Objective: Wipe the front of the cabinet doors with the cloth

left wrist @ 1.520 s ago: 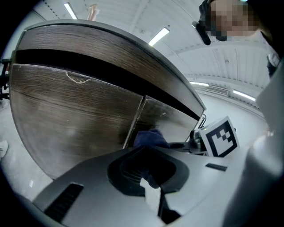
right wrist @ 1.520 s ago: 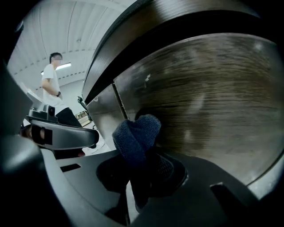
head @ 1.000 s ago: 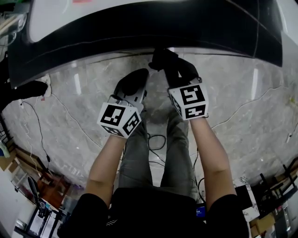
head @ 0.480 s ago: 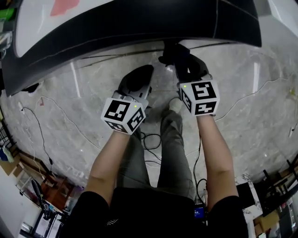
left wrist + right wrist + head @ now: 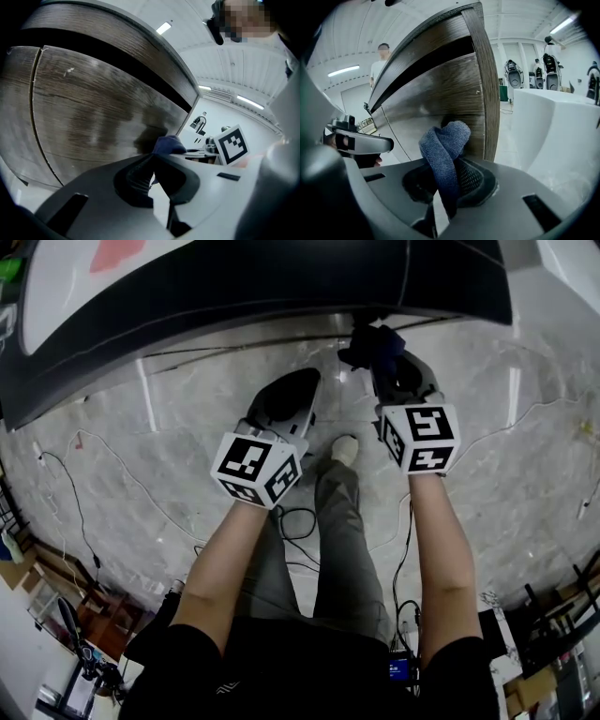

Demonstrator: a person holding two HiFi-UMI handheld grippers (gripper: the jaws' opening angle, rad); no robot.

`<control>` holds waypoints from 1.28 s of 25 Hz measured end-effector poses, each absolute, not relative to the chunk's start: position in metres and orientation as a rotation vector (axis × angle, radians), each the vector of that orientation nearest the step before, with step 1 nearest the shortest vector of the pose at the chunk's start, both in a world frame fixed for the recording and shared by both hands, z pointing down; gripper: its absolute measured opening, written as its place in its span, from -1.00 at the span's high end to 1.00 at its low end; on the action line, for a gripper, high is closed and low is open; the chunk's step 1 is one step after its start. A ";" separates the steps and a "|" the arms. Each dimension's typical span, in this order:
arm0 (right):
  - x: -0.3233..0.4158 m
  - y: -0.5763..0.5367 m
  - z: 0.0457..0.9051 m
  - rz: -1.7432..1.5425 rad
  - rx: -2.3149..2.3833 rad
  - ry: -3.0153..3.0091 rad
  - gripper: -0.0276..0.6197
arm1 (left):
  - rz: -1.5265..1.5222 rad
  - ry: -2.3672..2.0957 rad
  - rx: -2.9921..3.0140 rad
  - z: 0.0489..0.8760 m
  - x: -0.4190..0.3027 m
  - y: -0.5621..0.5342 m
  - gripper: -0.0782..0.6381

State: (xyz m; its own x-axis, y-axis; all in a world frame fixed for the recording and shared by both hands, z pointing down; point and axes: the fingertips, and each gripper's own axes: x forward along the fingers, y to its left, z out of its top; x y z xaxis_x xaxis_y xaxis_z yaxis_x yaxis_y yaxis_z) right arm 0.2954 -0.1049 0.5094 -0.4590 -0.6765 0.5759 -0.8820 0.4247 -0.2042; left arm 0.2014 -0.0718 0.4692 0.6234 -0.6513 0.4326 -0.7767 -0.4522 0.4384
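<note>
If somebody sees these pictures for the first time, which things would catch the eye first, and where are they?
First comes the blue knitted cloth, clamped in the right gripper and bulging up in front of the dark wood-grain cabinet door, near its right edge. The left gripper is beside it, jaws together on nothing. In the head view, the white cube with black square markers on each gripper stands out over the floor.

Both bare forearms reach forward and down, side by side: the left forearm [image 5: 223, 563] angles inward and the right forearm [image 5: 437, 554] runs nearly straight. The left gripper [image 5: 151, 161] has its jaws together with nothing between them. The right gripper [image 5: 440, 190] (a little further forward) clamps a blue cloth [image 5: 443, 138].
</note>
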 end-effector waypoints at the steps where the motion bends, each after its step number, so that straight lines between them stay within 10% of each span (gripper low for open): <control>1: 0.294 -0.102 0.509 0.685 1.319 -2.280 0.70 | 0.268 -1.117 2.232 0.470 0.200 -0.071 0.76; 32: 0.048 -0.065 0.572 0.683 1.017 -2.327 0.70 | 0.344 -1.323 2.099 0.518 -0.028 -0.039 0.76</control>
State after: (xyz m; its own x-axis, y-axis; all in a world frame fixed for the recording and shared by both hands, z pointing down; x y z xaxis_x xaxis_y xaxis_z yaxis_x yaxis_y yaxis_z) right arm 0.0480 -0.0649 0.5722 -0.5916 -0.5134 0.6216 -0.7679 0.5937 -0.2405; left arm -0.0282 -0.0387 0.5175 0.4625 -0.7169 0.5217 -0.8802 -0.3009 0.3670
